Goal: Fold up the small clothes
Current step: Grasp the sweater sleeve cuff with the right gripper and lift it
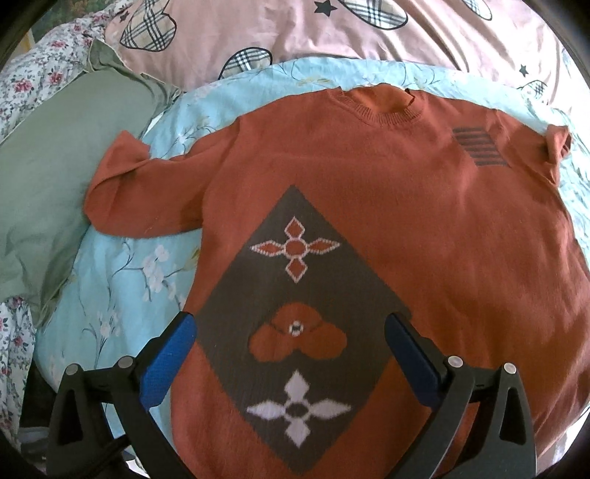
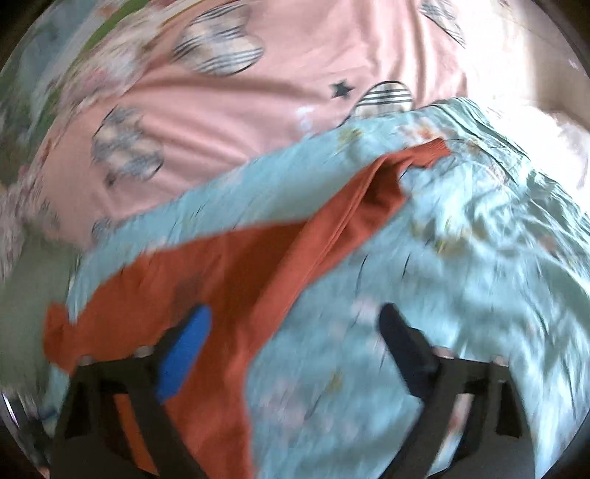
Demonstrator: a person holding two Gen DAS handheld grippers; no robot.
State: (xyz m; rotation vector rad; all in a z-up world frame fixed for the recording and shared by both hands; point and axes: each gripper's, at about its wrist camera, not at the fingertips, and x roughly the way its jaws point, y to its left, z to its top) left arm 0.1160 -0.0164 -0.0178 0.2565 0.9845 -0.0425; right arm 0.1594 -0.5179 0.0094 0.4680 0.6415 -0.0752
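An orange knit sweater lies flat, front up, on a light blue floral cover. It has a grey diamond panel with flower shapes and a striped patch. Its left sleeve is spread out to the side. My left gripper is open above the sweater's lower part, holding nothing. The right wrist view is blurred. It shows the sweater's right side and sleeve stretched out on the blue cover. My right gripper is open over the sweater's side edge, empty.
A pink sheet with plaid hearts and stars lies beyond the blue cover. A green pillow and floral bedding lie to the left. The pink sheet shows in the right wrist view too.
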